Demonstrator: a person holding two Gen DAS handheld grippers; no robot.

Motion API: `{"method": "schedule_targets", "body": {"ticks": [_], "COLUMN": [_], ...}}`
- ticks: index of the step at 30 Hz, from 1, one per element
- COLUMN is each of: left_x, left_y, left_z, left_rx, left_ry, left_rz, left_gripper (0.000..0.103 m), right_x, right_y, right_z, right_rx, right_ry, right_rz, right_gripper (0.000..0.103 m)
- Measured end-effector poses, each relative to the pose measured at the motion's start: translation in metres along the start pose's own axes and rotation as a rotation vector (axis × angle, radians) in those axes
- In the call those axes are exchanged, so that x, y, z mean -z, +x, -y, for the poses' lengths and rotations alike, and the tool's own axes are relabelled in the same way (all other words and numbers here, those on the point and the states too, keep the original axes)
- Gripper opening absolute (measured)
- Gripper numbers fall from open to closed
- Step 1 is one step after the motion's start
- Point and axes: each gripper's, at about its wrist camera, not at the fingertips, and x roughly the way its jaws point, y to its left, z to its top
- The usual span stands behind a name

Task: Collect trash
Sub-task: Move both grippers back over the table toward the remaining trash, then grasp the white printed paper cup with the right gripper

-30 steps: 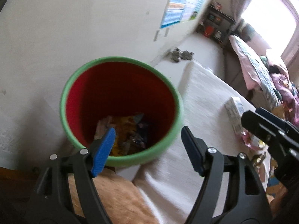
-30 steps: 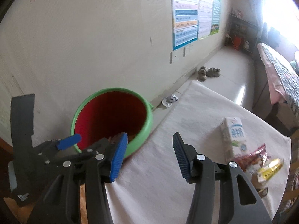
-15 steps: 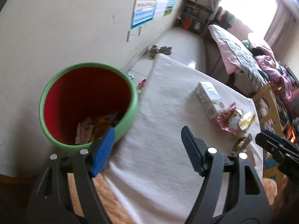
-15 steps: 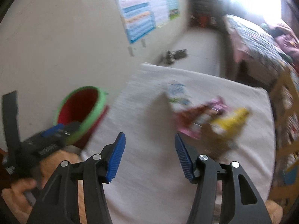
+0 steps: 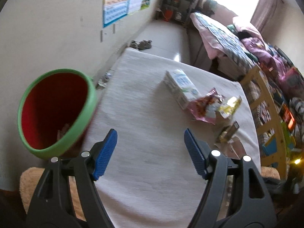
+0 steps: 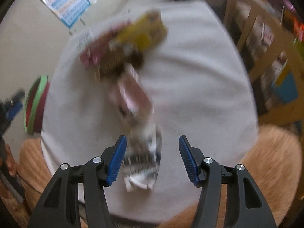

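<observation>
Your left hand-held gripper (image 5: 150, 152) hovers above a bench covered with a pale grey cloth (image 5: 144, 114), its two blue ribbed pads spread wide with nothing between them. To its left stands a round bin with a green rim and a red inside (image 5: 55, 110), right at the bench's left edge; some crumpled scraps show faintly at its bottom. Farther across the cloth, towards the right, the trash lies in a loose cluster: a white rectangular milk carton (image 5: 180, 87) on its side, a crinkled pink and red snack wrapper (image 5: 205, 106) touching the carton's near end, a shiny yellow wrapper (image 5: 230, 104) just beside that, and a small dark foil packet (image 5: 229, 133) nearer to you. A wooden shelf unit (image 5: 266, 114) stands past the bench's right edge.

Your right hand-held gripper (image 6: 151, 157) is also spread wide and holds nothing. This view is heavily blurred. A crumpled white and black wrapper (image 6: 142, 157) lies on the cloth between and just beyond the blue pads, closer to the left pad; whether that pad touches it cannot be told. Beyond it lies what seems to be a pink wrapper (image 6: 133, 95), then the yellow and brown pile of litter (image 6: 136, 38). The green-rimmed bin (image 6: 35, 104) sits at the far left, well apart from this gripper.
</observation>
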Motion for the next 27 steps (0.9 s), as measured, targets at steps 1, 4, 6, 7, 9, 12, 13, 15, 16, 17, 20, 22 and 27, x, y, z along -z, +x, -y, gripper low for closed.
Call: {"method": "schedule_targets", "body": {"ticks": [1, 4, 6, 7, 9, 12, 13, 15, 16, 17, 20, 22, 27], "left_x": [0.001, 0.002, 0.003, 0.004, 0.003, 0.003, 0.003, 0.004, 0.004, 0.004, 0.006, 0.008, 0.017], "left_y": [0.002, 0.003, 0.002, 0.002, 0.004, 0.007, 0.009, 0.013, 0.017, 0.02, 0.029, 0.034, 0.047], "left_z": [0.007, 0.022, 0.029, 0.032, 0.037, 0.049, 0.054, 0.061, 0.067, 0.07, 0.082, 0.091, 0.12], "left_rx": [0.006, 0.017, 0.026, 0.029, 0.044, 0.071, 0.079, 0.086, 0.085, 0.087, 0.111, 0.13, 0.2], "left_ry": [0.017, 0.06, 0.08, 0.085, 0.095, 0.106, 0.113, 0.122, 0.13, 0.134, 0.136, 0.141, 0.145], "left_rz": [-0.007, -0.012, -0.012, -0.012, -0.018, -0.03, -0.035, -0.042, -0.052, -0.06, -0.095, -0.113, -0.178], "left_gripper": [0.07, 0.07, 0.07, 0.07, 0.07, 0.07, 0.07, 0.07, 0.07, 0.07, 0.07, 0.07, 0.07], "right_x": [0.004, 0.004, 0.002, 0.002, 0.002, 0.001, -0.001, -0.004, -0.006, -0.009, -0.019, -0.026, -0.035], "right_y": [0.007, 0.022, 0.021, 0.02, 0.018, 0.009, 0.003, -0.015, -0.026, -0.036, -0.069, -0.083, -0.075], "right_z": [-0.001, 0.0, -0.002, -0.003, -0.002, 0.001, 0.002, 0.005, 0.007, 0.007, 0.017, 0.032, 0.071], "right_rx": [-0.016, -0.041, -0.059, -0.069, -0.071, -0.102, -0.118, -0.166, -0.187, -0.199, -0.192, -0.135, -0.069], "right_ry": [-0.001, 0.006, 0.002, 0.0, -0.008, 0.009, 0.018, 0.045, 0.051, 0.055, 0.073, 0.101, 0.24], "right_rz": [-0.029, -0.081, -0.08, -0.076, -0.062, -0.043, -0.031, 0.006, 0.032, 0.063, 0.184, 0.268, 0.301], "right_gripper": [0.056, 0.053, 0.043, 0.036, 0.033, 0.032, 0.031, 0.031, 0.031, 0.031, 0.032, 0.032, 0.032]}}
